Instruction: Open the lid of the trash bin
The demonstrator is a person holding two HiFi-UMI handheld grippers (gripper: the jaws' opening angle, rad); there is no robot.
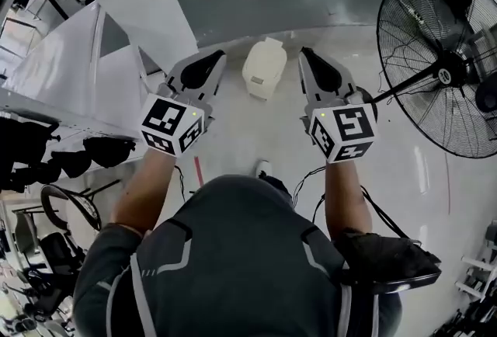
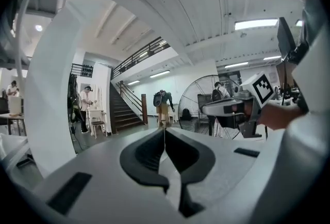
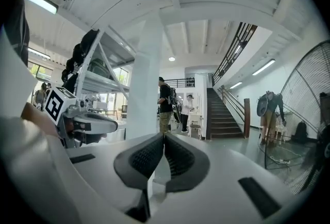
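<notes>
A small white trash bin (image 1: 264, 67) with its lid down stands on the glossy floor ahead, between my two grippers in the head view. My left gripper (image 1: 219, 56) is held out level at the bin's left, its jaws shut and empty (image 2: 164, 131). To the bin's right, my right gripper (image 1: 304, 53) also points forward, shut with nothing between the pads (image 3: 163, 138). Neither touches the bin. The bin does not show in either gripper view; each gripper view shows the other gripper at its edge.
A large black floor fan (image 1: 443, 64) stands close on the right. White panels and a shelf frame (image 1: 85, 56) line the left, with dark gear (image 1: 70, 161) beside them. A staircase (image 2: 124, 112) and several people (image 3: 166, 104) are far ahead.
</notes>
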